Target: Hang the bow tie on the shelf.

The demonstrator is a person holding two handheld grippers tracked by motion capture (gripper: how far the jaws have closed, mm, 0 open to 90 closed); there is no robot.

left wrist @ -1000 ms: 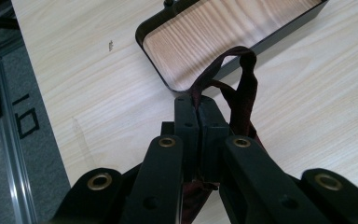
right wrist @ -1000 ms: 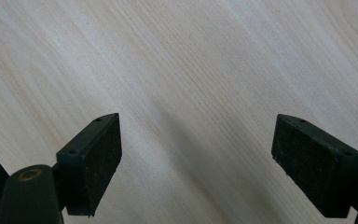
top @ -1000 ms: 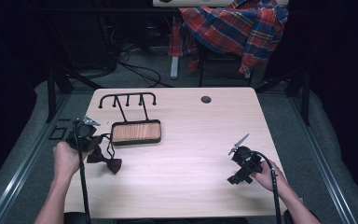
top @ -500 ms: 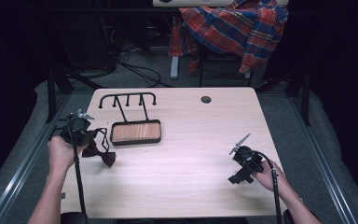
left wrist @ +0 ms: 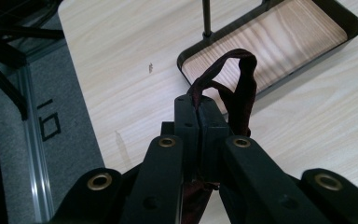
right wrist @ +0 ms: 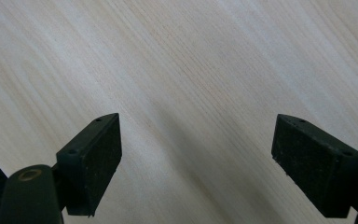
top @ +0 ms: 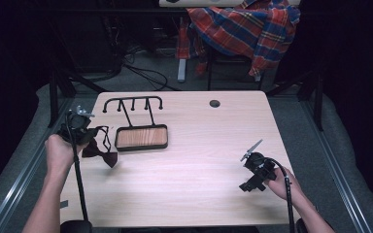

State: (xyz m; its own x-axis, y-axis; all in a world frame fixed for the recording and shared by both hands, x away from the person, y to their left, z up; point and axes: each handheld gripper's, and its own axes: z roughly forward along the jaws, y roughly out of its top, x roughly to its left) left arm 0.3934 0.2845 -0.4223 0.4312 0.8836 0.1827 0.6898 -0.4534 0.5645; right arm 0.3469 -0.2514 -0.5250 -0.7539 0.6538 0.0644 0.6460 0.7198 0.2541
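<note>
A pale wooden table point(top: 194, 160) stands before a plaid cloth point(top: 245, 29).

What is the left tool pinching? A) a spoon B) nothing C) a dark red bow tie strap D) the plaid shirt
C: in the left gripper view the left tool has its jaws shut on the strap of the dark red bow tie, which hangs beside the wooden tray.

Pale wood-grain surface point(top: 194, 170), dark maroon bow tie point(top: 99, 150) with thin strap, black-rimmed tray point(top: 141, 138) with light wood floor, black hook rack point(top: 132, 103), red, blue and white plaid shirt point(top: 245, 26), black fingers point(right wrist: 91, 161), grey floor point(top: 24, 150)
</note>
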